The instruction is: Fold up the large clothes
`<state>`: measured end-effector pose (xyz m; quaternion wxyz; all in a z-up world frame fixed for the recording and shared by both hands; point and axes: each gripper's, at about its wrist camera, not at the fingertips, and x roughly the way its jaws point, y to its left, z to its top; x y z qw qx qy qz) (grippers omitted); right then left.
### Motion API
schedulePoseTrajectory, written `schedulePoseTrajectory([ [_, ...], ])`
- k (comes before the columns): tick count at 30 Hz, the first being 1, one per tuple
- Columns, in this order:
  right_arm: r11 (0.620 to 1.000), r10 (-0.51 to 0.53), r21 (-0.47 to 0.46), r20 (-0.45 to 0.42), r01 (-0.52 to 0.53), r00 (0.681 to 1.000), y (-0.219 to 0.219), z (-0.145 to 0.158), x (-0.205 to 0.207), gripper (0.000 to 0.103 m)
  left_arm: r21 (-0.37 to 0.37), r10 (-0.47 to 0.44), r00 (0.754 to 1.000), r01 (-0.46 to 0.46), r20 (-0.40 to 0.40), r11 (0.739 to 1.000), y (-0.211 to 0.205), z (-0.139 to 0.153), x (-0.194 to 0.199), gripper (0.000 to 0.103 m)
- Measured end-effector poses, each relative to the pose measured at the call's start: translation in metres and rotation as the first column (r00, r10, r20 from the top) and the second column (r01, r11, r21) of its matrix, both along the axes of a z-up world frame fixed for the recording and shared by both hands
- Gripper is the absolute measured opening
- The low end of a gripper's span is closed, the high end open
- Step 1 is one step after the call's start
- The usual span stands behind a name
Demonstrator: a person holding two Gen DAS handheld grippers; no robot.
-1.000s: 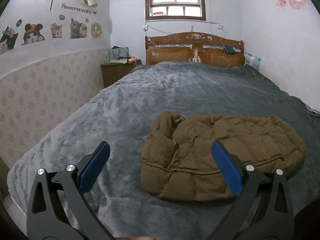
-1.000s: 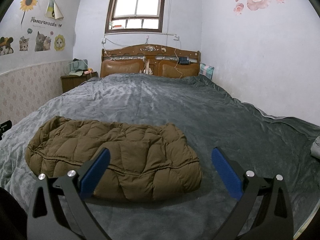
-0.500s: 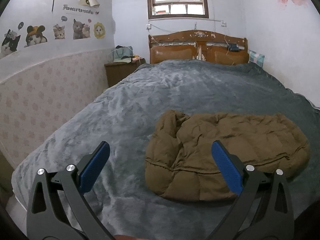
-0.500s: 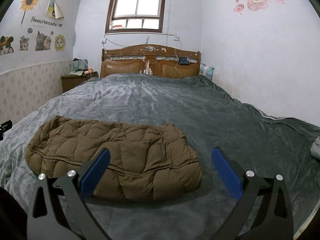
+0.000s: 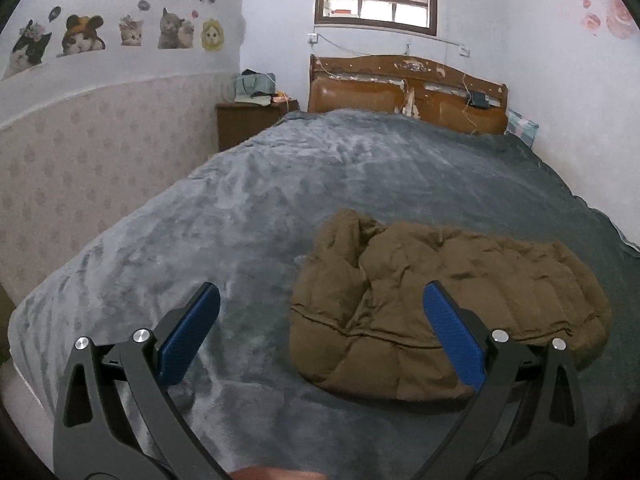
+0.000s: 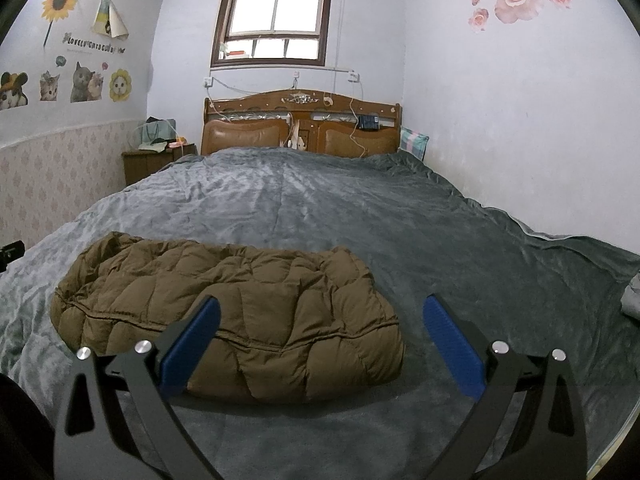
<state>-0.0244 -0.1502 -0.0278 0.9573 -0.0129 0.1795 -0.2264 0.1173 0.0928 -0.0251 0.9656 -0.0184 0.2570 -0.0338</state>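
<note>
A folded brown jacket [image 6: 228, 316] lies near the foot of a grey bed [image 6: 360, 216].
Both grippers, left [image 5: 320, 332] and right [image 6: 320, 340], hover with fingers apart, holding nothing; the puffy padding could spring the fold open if left unpressed.

We see dim, flat daylight from the window [image 6: 275, 20], blown out white in both views. Soft shadow under the jacket [image 6: 240, 312] on the bed [image 6: 360, 220]. Heavy fisheye bending, black corners. Slight blur in left wrist view.
</note>
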Motion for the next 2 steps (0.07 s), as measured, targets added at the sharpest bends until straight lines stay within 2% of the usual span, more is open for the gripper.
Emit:
schedulePoseTrajectory([
  [2, 1.0, 0.001, 0.001, 0.0, -0.001, 1.0, -0.0011, -0.0001, -0.0001, 0.101, 0.02, 0.001, 1.0, 0.0, -0.002, 1.0, -0.0044, -0.0009, 0.0002, 0.1],
])
